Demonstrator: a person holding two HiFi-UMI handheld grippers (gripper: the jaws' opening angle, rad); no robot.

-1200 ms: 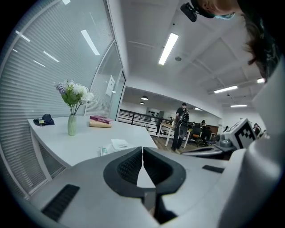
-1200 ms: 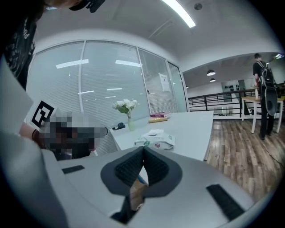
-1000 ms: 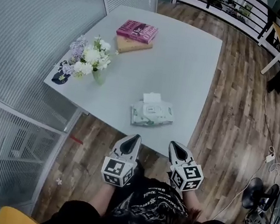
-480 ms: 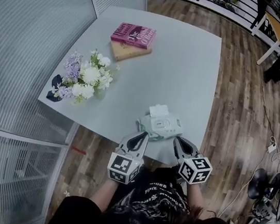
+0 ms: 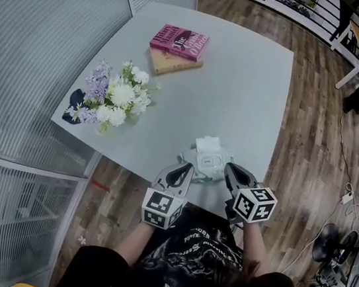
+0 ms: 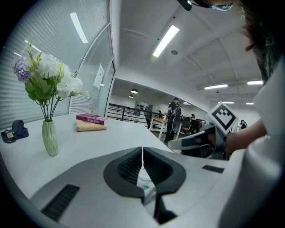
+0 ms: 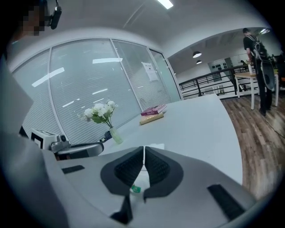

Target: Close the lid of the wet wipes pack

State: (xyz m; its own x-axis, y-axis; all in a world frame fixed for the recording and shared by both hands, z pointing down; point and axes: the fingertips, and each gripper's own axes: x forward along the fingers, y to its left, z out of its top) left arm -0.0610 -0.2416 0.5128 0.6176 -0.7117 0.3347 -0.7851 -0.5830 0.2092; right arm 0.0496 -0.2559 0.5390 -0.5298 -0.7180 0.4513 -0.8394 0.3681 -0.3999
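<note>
The wet wipes pack (image 5: 207,162) lies near the table's front edge, and its white lid flap (image 5: 207,143) stands open on the far side. In the head view my left gripper (image 5: 186,168) reaches over the pack's near left corner and my right gripper (image 5: 230,170) is at its near right side. Both are shut with nothing held. In the left gripper view the pack (image 6: 145,182) shows just below the closed left gripper (image 6: 142,149). In the right gripper view the pack (image 7: 137,181) lies under the closed right gripper (image 7: 144,148), with the lid (image 7: 156,145) just beyond the tips.
A vase of white and purple flowers (image 5: 115,94) stands at the table's left, beside a small dark object (image 5: 76,98). Two stacked books (image 5: 179,44) lie at the far side. The grey table (image 5: 241,88) ends just in front of the pack, above wooden floor (image 5: 314,139).
Both grippers have moved forward from in front of the table edge to the pack, which now lies between and under their tips. Both stay shut.
</note>
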